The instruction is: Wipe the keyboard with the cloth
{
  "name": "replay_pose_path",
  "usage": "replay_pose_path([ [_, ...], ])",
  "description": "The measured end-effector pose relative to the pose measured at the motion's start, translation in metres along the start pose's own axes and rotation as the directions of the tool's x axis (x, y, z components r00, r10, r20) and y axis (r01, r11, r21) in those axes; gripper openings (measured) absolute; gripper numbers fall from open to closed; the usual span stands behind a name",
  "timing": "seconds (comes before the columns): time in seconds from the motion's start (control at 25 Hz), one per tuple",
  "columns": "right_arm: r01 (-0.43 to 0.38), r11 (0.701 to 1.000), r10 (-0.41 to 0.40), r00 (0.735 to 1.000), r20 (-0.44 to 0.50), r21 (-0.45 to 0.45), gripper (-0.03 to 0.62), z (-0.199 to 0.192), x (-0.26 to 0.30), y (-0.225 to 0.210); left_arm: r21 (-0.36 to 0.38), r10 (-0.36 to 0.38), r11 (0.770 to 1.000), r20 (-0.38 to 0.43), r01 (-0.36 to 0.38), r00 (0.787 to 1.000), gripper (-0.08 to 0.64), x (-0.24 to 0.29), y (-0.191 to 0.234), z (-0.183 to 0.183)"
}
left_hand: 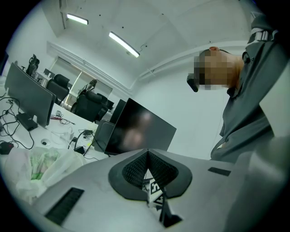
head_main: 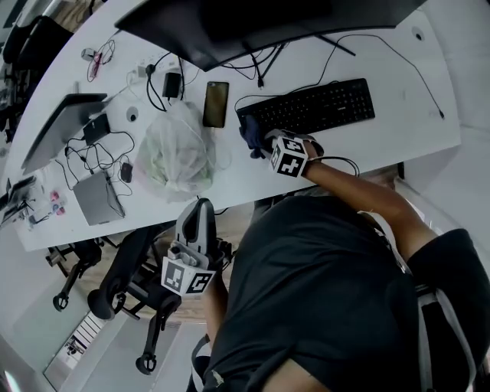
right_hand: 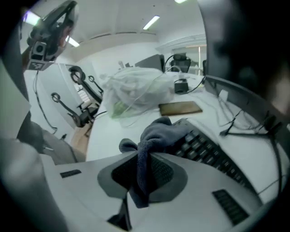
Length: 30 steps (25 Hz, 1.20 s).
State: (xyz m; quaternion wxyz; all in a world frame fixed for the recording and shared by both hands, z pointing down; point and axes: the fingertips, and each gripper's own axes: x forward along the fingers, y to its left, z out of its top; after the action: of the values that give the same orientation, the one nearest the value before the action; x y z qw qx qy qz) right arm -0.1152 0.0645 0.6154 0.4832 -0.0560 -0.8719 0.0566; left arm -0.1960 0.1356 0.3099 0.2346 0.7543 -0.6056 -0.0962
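Note:
A black keyboard lies on the white desk in front of the monitor. My right gripper is at the keyboard's left end, pointing steeply down and shut on a dark blue cloth. In the right gripper view the cloth hangs pinched between the jaws of my right gripper and drapes onto the keyboard's end keys. My left gripper hangs off the desk's near edge, over the floor. In the left gripper view, the left gripper has its jaws together with nothing between them.
A phone and a filled plastic bag lie left of the keyboard. Further left are a laptop, a grey box and tangled cables. A monitor overhangs the back. An office chair stands under my left gripper.

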Motion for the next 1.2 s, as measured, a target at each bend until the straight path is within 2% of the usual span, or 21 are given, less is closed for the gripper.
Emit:
replay_pose_path([
  [0.08,-0.065,0.998,0.065,0.998,-0.024,0.014,0.048,-0.018,0.003,0.029,-0.011,0.000,1.000,0.002,0.000,1.000,0.005,-0.002,-0.001,-0.004],
  [0.12,-0.046,0.999,0.046,0.999,-0.006,0.012,0.048,-0.016,0.002,0.024,-0.012,-0.003,1.000,0.001,0.003,1.000,0.005,-0.001,-0.003,-0.006],
  [0.2,0.056,0.998,-0.057,0.995,0.076,0.007,0.048,0.008,-0.009,-0.013,-0.008,-0.012,1.000,-0.002,0.012,1.000,0.005,0.000,-0.008,-0.010],
  [0.28,0.161,0.987,-0.158,0.975,0.159,-0.004,0.048,0.040,-0.022,-0.055,-0.006,-0.018,1.000,-0.005,0.018,1.000,0.005,0.002,-0.014,-0.015],
  [0.32,0.192,0.981,-0.185,0.966,0.178,-0.018,0.048,0.052,-0.025,-0.070,-0.006,-0.021,1.000,-0.007,0.021,1.000,0.005,0.002,-0.018,-0.016],
  [0.4,0.195,0.979,-0.184,0.971,0.150,-0.063,0.048,0.053,-0.017,-0.085,-0.001,-0.030,1.000,-0.010,0.030,1.000,0.005,0.005,-0.025,-0.018],
  [0.48,0.189,0.979,-0.182,0.980,0.077,-0.082,0.048,0.027,-0.009,-0.092,0.003,-0.034,0.999,-0.014,0.034,0.999,0.005,0.006,-0.033,-0.019],
  [0.52,0.208,0.976,-0.205,0.977,0.056,-0.058,0.048,0.008,-0.013,-0.100,0.003,-0.034,0.999,-0.012,0.034,0.999,0.005,0.006,-0.035,-0.020],
  [0.6,0.278,0.959,-0.280,0.960,0.033,0.048,0.048,-0.037,-0.040,-0.125,-0.002,-0.032,0.999,-0.004,0.032,0.999,0.005,0.006,-0.036,-0.020],
  [0.72,0.395,0.892,-0.396,0.917,-0.038,0.221,0.048,-0.115,-0.097,-0.161,-0.017,-0.021,1.000,0.000,0.021,1.000,0.005,0.004,-0.034,-0.026],
  [0.8,0.484,0.841,-0.469,0.875,-0.121,0.243,0.048,-0.149,-0.127,-0.177,-0.021,-0.021,1.000,0.003,0.021,1.000,0.005,0.005,-0.035,-0.030],
  [0.84,0.509,0.828,-0.491,0.861,-0.133,0.234,0.048,-0.149,-0.134,-0.179,-0.022,-0.024,0.999,0.004,0.024,1.000,0.005,0.006,-0.036,-0.031],
  [0.88,0.507,0.834,-0.495,0.862,-0.112,0.217,0.048,-0.137,-0.134,-0.175,-0.022,-0.028,0.999,0.003,0.028,1.000,0.005,0.008,-0.037,-0.031],
  [0.92,0.481,0.857,-0.477,0.876,-0.066,0.187,0.048,-0.114,-0.125,-0.164,-0.021,-0.033,0.999,0.001,0.033,0.999,0.005,0.010,-0.039,-0.032],
  [1.04,0.323,0.946,-0.322,0.942,0.096,0.003,0.048,-0.018,-0.073,-0.104,-0.007,-0.050,0.999,-0.013,0.050,0.999,0.005,0.018,-0.048,-0.029],
  [1.12,0.237,0.962,-0.216,0.964,0.156,-0.138,0.048,0.035,-0.036,-0.065,0.002,-0.057,0.998,-0.021,0.057,0.998,0.005,0.021,-0.052,-0.027],
  [1.2,0.202,0.949,-0.172,0.975,0.139,-0.244,0.048,0.057,-0.007,-0.047,0.006,-0.056,0.998,-0.029,0.056,0.998,0.005,0.021,-0.054,-0.028],
])
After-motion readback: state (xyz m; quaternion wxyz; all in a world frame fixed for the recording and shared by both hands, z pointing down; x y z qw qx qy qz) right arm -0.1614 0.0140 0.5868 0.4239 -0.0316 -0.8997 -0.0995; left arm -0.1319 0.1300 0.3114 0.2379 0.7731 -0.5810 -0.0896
